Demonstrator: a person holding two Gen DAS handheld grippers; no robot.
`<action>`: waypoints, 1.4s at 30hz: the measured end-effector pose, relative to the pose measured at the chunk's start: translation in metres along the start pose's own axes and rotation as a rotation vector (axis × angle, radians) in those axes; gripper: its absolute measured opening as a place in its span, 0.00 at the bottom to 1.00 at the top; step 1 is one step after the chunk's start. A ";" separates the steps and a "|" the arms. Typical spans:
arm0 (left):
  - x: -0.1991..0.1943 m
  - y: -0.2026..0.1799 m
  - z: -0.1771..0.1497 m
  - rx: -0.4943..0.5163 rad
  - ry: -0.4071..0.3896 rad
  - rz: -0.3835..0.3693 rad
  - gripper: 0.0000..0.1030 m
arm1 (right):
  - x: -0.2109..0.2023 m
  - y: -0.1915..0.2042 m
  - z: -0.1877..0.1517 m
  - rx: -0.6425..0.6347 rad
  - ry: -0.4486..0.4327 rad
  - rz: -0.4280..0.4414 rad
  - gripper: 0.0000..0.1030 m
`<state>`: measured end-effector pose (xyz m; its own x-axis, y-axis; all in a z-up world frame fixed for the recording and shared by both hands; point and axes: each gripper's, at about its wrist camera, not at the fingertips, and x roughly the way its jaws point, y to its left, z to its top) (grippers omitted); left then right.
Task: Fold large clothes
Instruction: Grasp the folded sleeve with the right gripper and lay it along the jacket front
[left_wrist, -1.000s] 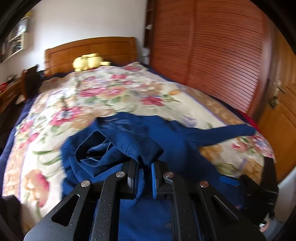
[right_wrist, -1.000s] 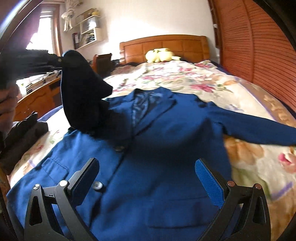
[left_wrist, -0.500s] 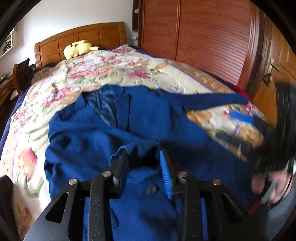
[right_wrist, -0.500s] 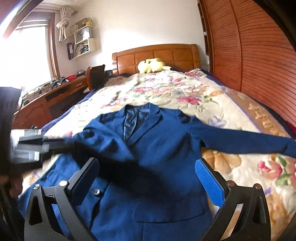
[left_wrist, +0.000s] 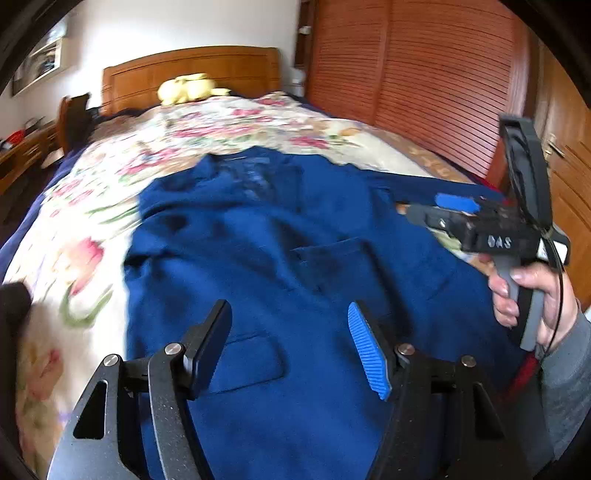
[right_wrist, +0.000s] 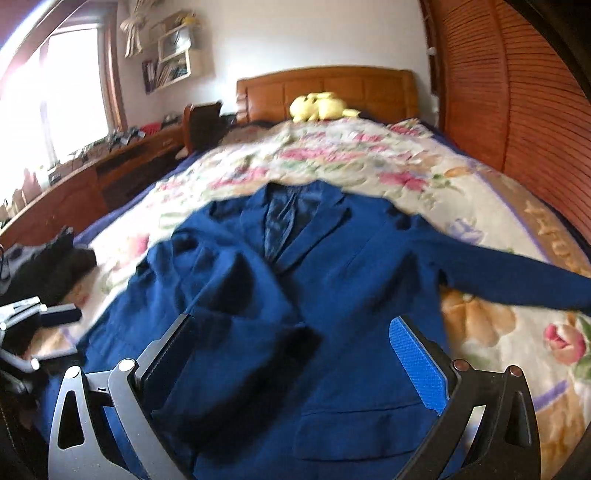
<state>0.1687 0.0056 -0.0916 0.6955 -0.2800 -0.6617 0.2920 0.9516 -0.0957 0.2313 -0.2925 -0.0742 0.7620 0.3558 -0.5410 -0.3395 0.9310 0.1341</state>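
Note:
A dark blue jacket (right_wrist: 343, 295) lies face up on the floral bedspread (right_wrist: 332, 158), collar toward the headboard. Its left sleeve (right_wrist: 236, 295) is folded across the chest. Its right sleeve (right_wrist: 517, 273) stretches out to the right. The jacket also shows in the left wrist view (left_wrist: 295, 258). My left gripper (left_wrist: 291, 343) is open and empty above the jacket's lower front. My right gripper (right_wrist: 291, 362) is open and empty above the hem; it also shows from the side in the left wrist view (left_wrist: 454, 210), held in a hand.
A yellow plush toy (right_wrist: 319, 107) sits at the wooden headboard (right_wrist: 325, 88). A slatted wooden wardrobe (right_wrist: 517, 92) runs along the bed's right side. A desk (right_wrist: 74, 184) and chair (right_wrist: 203, 122) stand left. Dark clothes (right_wrist: 48, 266) lie at the bed's left edge.
My left gripper opened and let go of the sleeve, which now lies folded across the jacket's chest. The left gripper drew back toward the hem. My right gripper stayed open.

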 end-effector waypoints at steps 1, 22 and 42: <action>-0.001 0.006 -0.003 -0.006 -0.002 0.016 0.64 | 0.004 0.003 -0.001 -0.011 0.007 0.005 1.00; -0.009 0.046 -0.020 -0.062 -0.030 0.086 0.64 | 0.053 0.056 -0.029 -0.239 0.177 0.152 0.68; 0.001 0.022 -0.003 -0.042 -0.045 0.047 0.64 | -0.015 0.005 -0.015 -0.076 -0.017 0.098 0.18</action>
<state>0.1737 0.0268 -0.0969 0.7373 -0.2389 -0.6319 0.2308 0.9682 -0.0968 0.2095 -0.2947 -0.0779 0.7323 0.4467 -0.5139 -0.4530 0.8831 0.1221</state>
